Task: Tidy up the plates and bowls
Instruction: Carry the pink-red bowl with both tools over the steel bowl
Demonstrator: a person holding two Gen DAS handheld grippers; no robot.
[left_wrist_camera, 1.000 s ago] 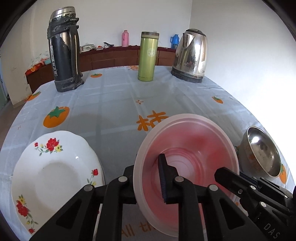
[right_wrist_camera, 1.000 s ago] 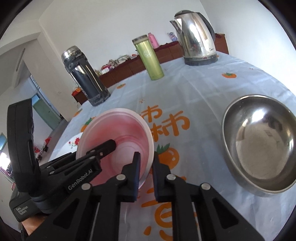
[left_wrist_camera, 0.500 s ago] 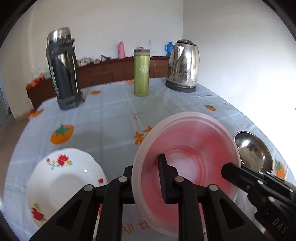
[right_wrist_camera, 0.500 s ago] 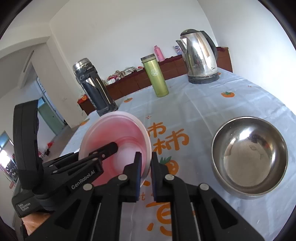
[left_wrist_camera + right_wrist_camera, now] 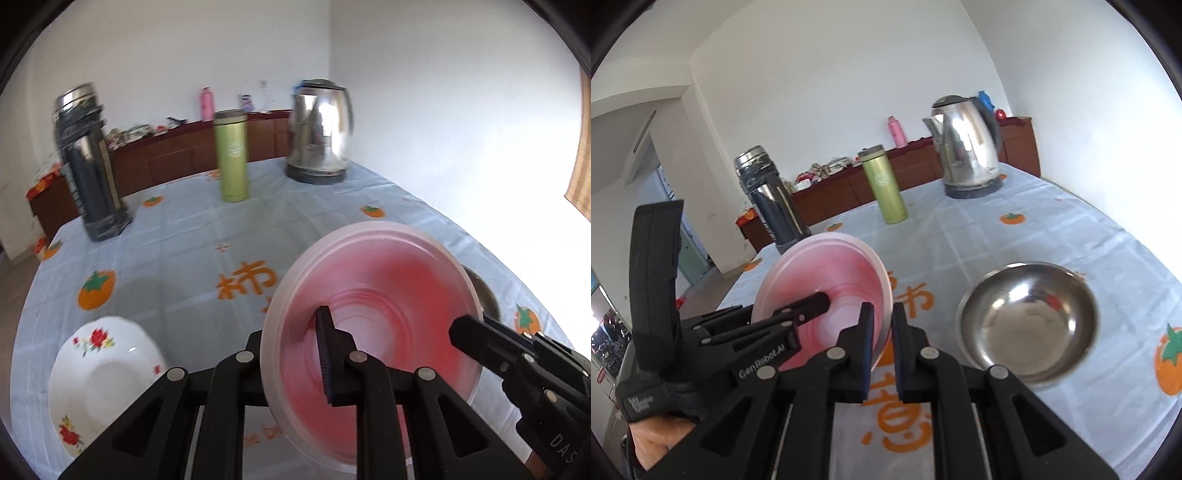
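Observation:
A pink plastic bowl [image 5: 388, 295] is held in the air above the table, tilted, by both grippers. My left gripper [image 5: 291, 354] is shut on its near left rim, one finger inside the bowl. My right gripper [image 5: 882, 332] is shut on its right rim; in the right wrist view the pink bowl [image 5: 827, 273] stands on edge. A steel bowl [image 5: 1030, 325] sits on the tablecloth to the right, partly hidden behind the pink bowl in the left wrist view [image 5: 484, 295]. A white floral plate [image 5: 99, 376] lies at the near left.
At the far side of the table stand a dark thermos [image 5: 88, 170], a green flask [image 5: 232, 155] and a steel kettle [image 5: 321, 133]. The tablecloth [image 5: 177, 254] is pale blue with orange fruit prints. A wooden sideboard runs behind the table.
Both grippers have lifted the pink bowl higher off the table and carried it toward the right; the steel bowl is now partly hidden behind it in the left wrist view.

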